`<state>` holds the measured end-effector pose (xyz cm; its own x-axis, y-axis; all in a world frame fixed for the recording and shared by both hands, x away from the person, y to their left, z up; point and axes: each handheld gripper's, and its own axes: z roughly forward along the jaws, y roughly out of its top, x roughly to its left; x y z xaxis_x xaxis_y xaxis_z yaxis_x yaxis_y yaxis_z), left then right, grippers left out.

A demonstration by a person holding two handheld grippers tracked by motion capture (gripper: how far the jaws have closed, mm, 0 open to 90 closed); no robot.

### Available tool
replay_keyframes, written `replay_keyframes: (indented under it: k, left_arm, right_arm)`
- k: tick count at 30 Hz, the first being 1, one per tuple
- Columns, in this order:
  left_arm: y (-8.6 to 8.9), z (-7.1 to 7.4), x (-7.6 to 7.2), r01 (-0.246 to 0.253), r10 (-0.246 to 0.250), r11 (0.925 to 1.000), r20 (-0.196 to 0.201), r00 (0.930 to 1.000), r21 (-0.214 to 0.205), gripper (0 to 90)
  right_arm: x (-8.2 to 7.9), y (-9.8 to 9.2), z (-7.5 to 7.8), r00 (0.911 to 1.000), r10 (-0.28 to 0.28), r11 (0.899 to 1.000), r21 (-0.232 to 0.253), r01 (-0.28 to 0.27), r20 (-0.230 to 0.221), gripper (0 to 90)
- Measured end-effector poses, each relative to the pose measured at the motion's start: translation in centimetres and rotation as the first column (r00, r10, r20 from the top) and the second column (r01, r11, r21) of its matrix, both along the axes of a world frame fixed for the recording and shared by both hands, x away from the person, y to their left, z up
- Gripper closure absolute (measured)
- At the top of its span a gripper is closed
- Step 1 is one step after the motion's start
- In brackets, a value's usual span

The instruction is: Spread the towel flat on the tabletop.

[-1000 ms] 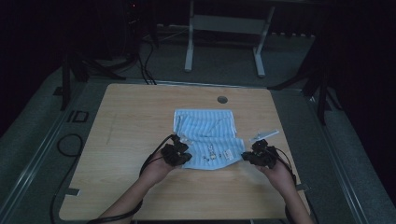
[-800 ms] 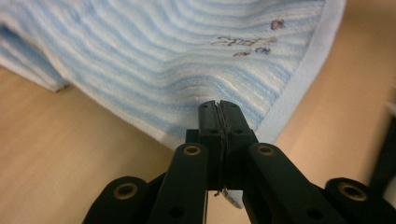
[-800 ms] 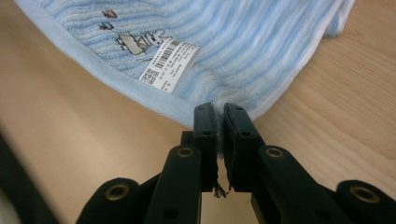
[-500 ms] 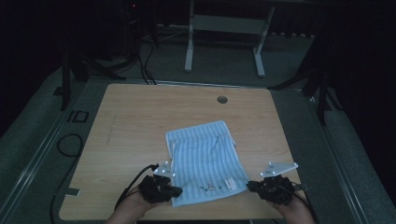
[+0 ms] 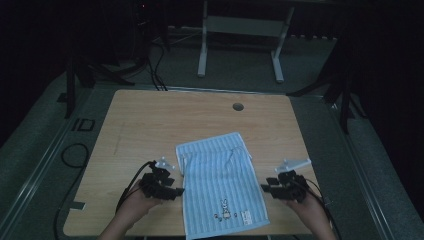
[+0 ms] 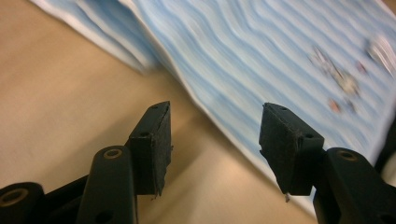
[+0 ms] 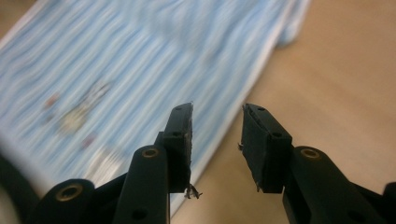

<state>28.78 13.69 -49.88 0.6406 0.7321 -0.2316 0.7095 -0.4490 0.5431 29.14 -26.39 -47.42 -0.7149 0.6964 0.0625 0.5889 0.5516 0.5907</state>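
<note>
Both tongs, left [image 5: 176, 191] and right [image 5: 265, 188], have just been opening, nothing between them. The towel [image 5: 220, 182], dragged nearer since a second ago, lies flat and released on the counter [image 5: 150, 120].

Bare table [image 5: 150, 120] lay open ahead of both grippers; between left gripper [image 5: 172, 192] and right gripper [image 5: 266, 188], only the flat towel [image 5: 220, 180] lay.

Towel [image 5: 220, 180]: near hem cut off by the high view's bottom edge, past the counter's [image 5: 150, 115] near edge; printed motif [image 5: 224, 206] (a small figure with coloured marks) too small to identify. Both gripper views render its stripes and print motion-blurred. Forearms: cropped at the same bottom edge.
</note>
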Motion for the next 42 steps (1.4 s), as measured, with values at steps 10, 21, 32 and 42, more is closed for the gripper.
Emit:
replay_keyframes:
  k: [10,21,32,42]
  left_arm:
    - [-0.5,-1.7,5.5,-0.095,0.096,0.9953,-0.055,0.9939,0.018,43.9]
    - [-1.2,-1.5,7.2,-0.108,0.108,0.9936,-0.006,0.9941,-0.031,88.6]
    - [0.5,3.7,-0.5,-0.011,0.035,0.9835,0.127,0.9913,-0.181,88.0]
    - [2.4,2.5,-3.1,0.033,-0.028,0.9973,0.075,0.9968,-0.066,64.4]
  right_arm:
    - [9.7,3.3,-3.0,0.9929,-0.024,0.996,-0.083,0.014,-0.117,57.5]
    - [10.5,4.3,-3.0,0.99,-0.011,0.996,-0.093,-0.002,-0.14,88.4]
    - [3.0,1.2,3.0,0.9988,0.032,0.999,0.028,-0.033,0.038,88.5]
    - [-0.9,-1.8,2.0,0.9998,-0.01,0.999,0.035,0.009,0.019,74.8]
